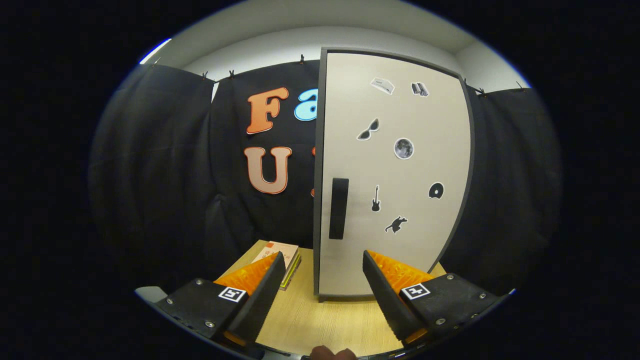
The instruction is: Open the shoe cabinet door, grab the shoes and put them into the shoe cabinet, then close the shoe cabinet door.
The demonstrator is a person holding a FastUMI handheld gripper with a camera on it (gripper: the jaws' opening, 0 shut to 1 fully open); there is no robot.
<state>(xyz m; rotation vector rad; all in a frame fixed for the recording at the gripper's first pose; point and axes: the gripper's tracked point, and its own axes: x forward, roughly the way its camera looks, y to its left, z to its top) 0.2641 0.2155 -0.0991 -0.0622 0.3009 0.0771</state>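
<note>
- Cabinet door [395, 175] stands shut, straight ahead beyond my fingers, on the wooden table [320, 320].
- Handle [338, 208], a dark upright bar near the door's left edge, lies ahead between my fingers, its long axis vertical.
- Gripper [322, 272] I hold level, fingers spread wide, gripping nothing.
- Shoes: I can't spot any; shut door fits before or after stowing.

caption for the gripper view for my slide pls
Open gripper faces the closed shoe cabinet door and its dark handle across the wooden table; flat items lie beyond one finger.
</note>
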